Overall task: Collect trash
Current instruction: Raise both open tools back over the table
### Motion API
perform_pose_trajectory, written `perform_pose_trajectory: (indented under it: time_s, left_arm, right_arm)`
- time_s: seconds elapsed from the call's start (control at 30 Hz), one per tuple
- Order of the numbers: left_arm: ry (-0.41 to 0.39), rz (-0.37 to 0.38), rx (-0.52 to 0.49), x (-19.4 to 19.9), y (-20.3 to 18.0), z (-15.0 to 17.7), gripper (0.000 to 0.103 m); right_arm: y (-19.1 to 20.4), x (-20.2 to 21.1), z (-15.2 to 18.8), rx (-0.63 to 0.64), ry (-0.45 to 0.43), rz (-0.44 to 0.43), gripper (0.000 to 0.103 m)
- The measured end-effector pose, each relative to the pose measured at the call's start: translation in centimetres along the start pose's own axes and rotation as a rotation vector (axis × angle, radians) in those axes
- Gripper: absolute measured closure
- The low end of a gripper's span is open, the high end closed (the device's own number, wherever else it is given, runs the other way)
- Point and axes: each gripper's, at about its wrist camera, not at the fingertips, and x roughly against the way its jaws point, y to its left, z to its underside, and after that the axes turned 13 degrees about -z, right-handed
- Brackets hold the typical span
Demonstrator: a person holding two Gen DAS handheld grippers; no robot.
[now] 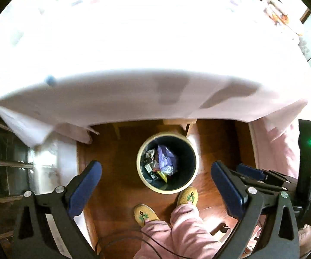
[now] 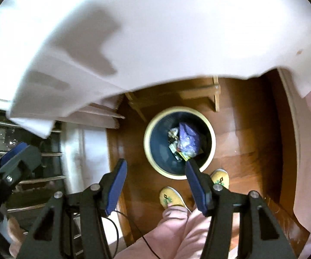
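1. Closest up, the left gripper [image 1: 156,182] is hanging wide apart with nothing between its blue pads [image 1: 85,188], so it's released.
2. The right gripper [image 2: 154,180] is sitting partly apart too, nothing gripped, jaws just gaping over the floor.
3. Right below, a person's pink trouser legs [image 1: 177,231] and yellow slippers [image 1: 187,196] are standing on the wooden floor [image 1: 116,161].
4. Just past the slippers, the round trash bin [image 1: 141,170] is sitting upright, and the trash [image 1: 165,160], a purple wrapper with other scraps, is lying inside it.
5. Further out, the white tablecloth [image 1: 144,54] is hanging over the table edge, blurry.
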Motion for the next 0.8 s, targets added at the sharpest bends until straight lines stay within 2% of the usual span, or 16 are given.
perform_pose_trajectory:
  time_s: [0.23, 0.4, 0.6, 0.8]
  left_arm:
    - [-0.064, 0.015, -0.01, 7.2, 1.1, -1.7, 0.003]
    - [-0.11, 0.061, -0.023, 11.2, 1.9, -2.7, 0.004]
    - [-0.204, 0.084, -0.018, 15.3, 2.6, -3.9, 0.004]
    - [-0.296, 0.085, -0.007, 18.0, 3.5, -5.1, 0.004]
  right_arm:
    - [5.7, 7.7, -0.3, 0.081, -0.125, -0.016, 0.046]
    - [9.0, 12.4, -0.7, 0.149, -0.22, -0.009, 0.046]
    - [11.4, 16.5, -1.1, 0.216, -0.308, 0.017, 0.046]
    - [13.6, 18.8, -1.5, 0.267, -0.397, 0.074, 0.046]
